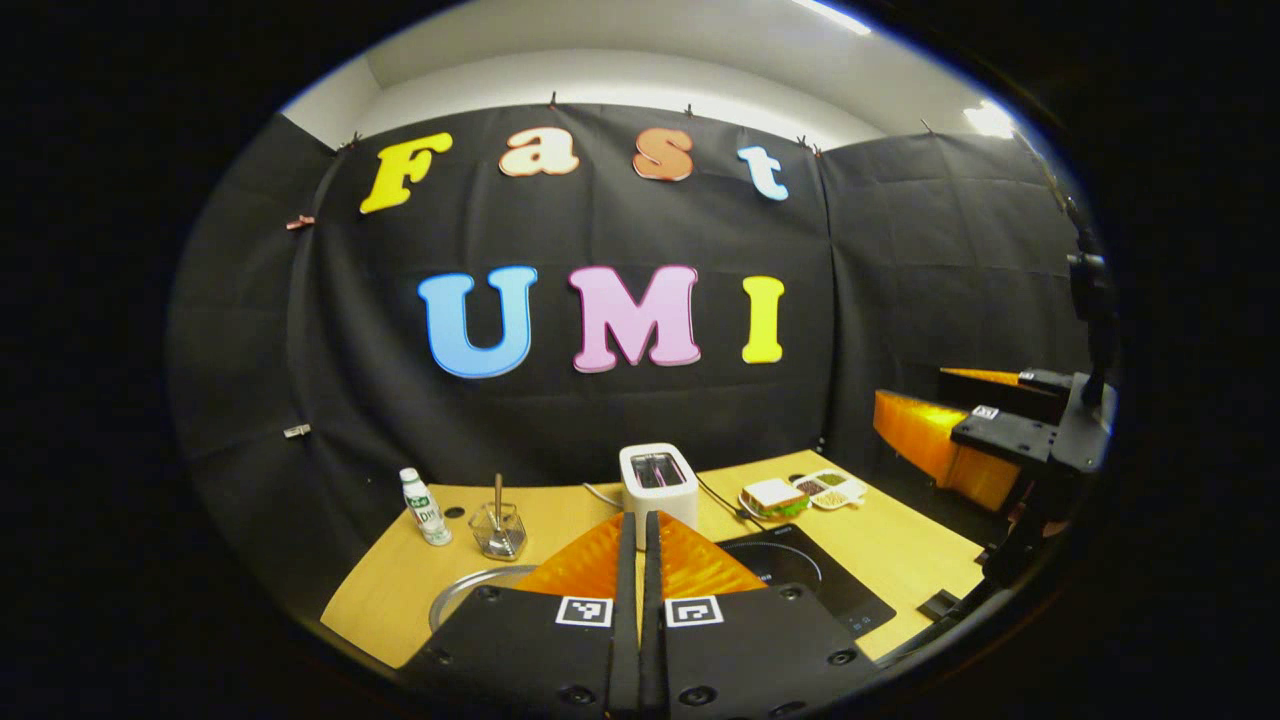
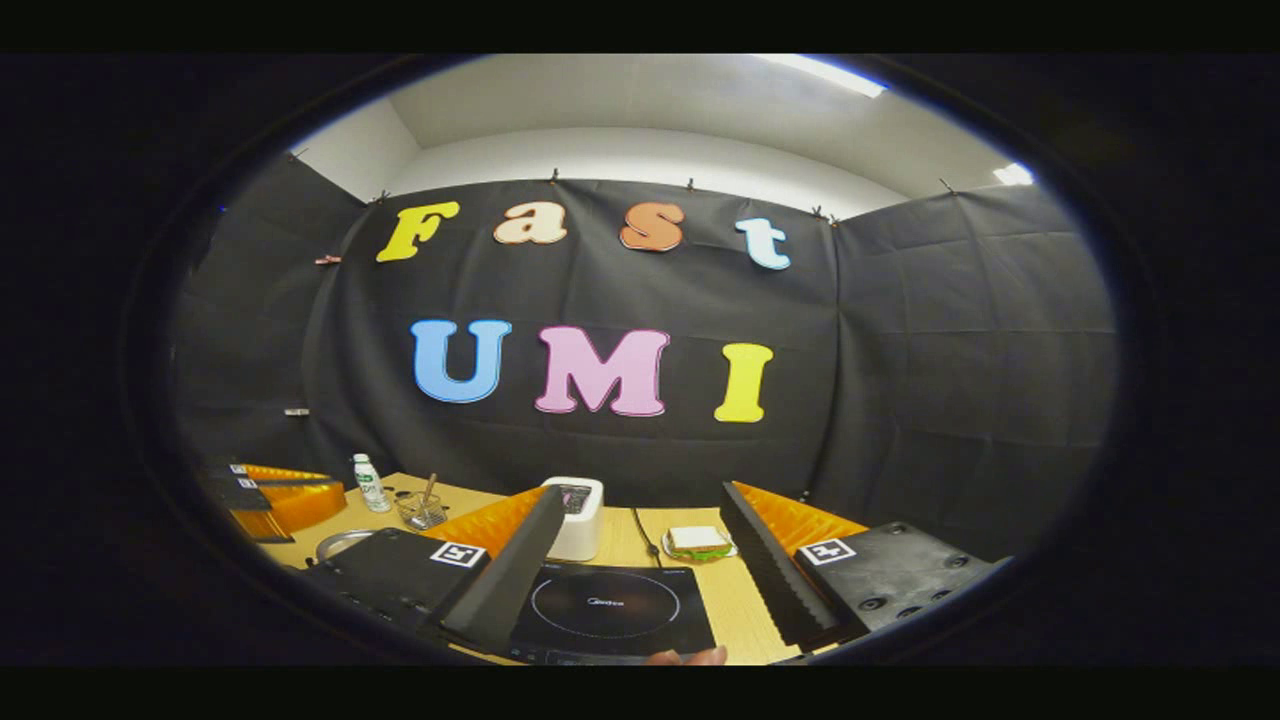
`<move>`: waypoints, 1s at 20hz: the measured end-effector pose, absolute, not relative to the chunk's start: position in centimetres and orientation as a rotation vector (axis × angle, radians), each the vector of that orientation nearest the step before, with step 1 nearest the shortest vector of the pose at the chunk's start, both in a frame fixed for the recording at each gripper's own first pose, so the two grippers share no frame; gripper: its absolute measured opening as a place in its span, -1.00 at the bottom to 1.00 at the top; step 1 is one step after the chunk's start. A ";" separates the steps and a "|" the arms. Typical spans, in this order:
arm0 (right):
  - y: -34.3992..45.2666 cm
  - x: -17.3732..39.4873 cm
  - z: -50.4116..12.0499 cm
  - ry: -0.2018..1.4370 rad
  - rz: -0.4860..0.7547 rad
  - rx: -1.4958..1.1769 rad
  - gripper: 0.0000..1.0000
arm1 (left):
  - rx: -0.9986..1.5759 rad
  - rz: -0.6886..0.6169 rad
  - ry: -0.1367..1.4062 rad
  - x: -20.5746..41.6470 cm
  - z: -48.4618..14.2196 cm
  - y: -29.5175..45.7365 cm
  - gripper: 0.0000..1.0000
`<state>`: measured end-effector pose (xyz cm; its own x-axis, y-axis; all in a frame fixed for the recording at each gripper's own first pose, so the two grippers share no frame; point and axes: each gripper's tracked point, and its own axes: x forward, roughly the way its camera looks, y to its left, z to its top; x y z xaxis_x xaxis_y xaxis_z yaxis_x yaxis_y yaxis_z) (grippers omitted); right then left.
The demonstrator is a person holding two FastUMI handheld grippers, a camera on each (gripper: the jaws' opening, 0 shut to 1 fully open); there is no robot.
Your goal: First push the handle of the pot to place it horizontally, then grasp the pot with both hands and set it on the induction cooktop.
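On the wooden desk [image 1: 905, 560]: black cooktop [image 2: 605, 605] flat near the front edge, white toaster [image 1: 657, 480] just behind it, pot [image 1: 470, 588] left of the cooktop, only its metal rim visible. Left gripper [image 1: 640, 600] pressed together, holding nothing. Right gripper [image 2: 650, 575] spread wide above the cooktop, empty.

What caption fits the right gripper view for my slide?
Right gripper open above the induction cooktop, with a white toaster and a sandwich behind on the wooden table.
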<state>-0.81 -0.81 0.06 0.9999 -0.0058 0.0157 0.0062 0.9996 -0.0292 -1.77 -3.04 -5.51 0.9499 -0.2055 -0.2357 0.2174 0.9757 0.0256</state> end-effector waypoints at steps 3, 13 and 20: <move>-0.8 -0.7 -0.5 0.000 -0.007 -0.020 0.95 | 0.099 -0.253 0.349 -2.3 -8.7 -3.1 -0.89; -2.0 -0.5 -1.8 0.030 -0.026 -0.017 0.94 | -0.033 -0.338 0.813 -8.4 -21.0 -1.0 -0.91; -2.8 -0.5 -2.4 0.041 -0.049 -0.020 0.94 | -0.093 -0.343 1.064 -11.8 -27.3 4.2 -0.89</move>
<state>-0.53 -2.77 -2.40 0.9979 -0.0496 -0.0409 0.0488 0.9986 -0.0210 -11.80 4.18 -27.29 0.4381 -0.3201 -0.8400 0.2306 0.9432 -0.2391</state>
